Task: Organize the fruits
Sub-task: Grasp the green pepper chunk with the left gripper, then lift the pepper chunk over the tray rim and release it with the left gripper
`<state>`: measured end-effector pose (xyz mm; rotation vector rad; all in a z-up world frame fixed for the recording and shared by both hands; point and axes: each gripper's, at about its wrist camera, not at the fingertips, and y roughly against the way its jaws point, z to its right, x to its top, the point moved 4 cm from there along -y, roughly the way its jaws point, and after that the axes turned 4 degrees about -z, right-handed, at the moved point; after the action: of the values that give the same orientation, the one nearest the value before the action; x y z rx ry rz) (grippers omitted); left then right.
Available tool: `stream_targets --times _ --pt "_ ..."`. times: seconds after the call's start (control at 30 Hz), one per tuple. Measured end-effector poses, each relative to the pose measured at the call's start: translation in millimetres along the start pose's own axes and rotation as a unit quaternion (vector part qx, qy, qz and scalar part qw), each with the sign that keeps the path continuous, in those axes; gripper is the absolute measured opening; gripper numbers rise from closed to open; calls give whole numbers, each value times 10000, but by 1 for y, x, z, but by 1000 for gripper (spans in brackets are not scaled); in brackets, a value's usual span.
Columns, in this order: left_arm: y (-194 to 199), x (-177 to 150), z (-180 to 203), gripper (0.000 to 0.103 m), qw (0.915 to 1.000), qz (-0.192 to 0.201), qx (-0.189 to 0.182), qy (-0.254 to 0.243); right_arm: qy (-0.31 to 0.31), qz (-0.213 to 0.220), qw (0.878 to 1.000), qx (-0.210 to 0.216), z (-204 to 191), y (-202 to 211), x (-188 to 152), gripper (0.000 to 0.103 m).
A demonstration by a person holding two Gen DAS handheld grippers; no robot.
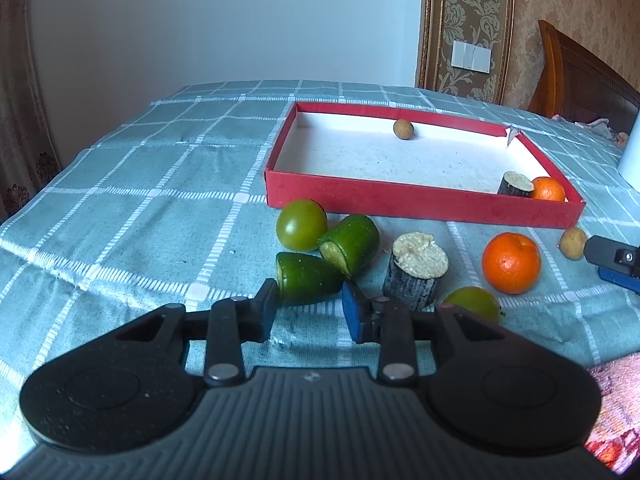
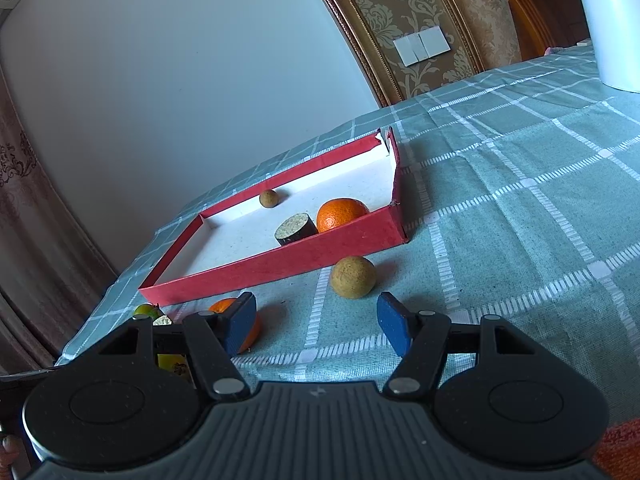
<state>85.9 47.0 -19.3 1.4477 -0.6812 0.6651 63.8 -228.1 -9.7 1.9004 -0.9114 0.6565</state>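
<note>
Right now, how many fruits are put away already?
Three pieces sit in the red box: an orange, a dark stump and a small brown fruit. The left gripper is closed on a green cucumber piece; the right gripper is open and empty. Six more wait on the cloth, including another orange and a green tomato.

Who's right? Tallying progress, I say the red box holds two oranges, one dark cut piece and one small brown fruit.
Wrong count: the red box holds one orange, one dark cut piece and one small brown fruit, per the right wrist view.
</note>
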Motion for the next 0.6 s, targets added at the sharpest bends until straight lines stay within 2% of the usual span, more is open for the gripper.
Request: stream_targets --times 0.37,0.6 --pt "22 0 -1 30 9997 206 -90 -14 -11 -2 10000 -2 1 -1 0 66" --pt "29 32 12 30 9980 561 -24 -276 -15 -1 10000 4 1 -1 0 67"
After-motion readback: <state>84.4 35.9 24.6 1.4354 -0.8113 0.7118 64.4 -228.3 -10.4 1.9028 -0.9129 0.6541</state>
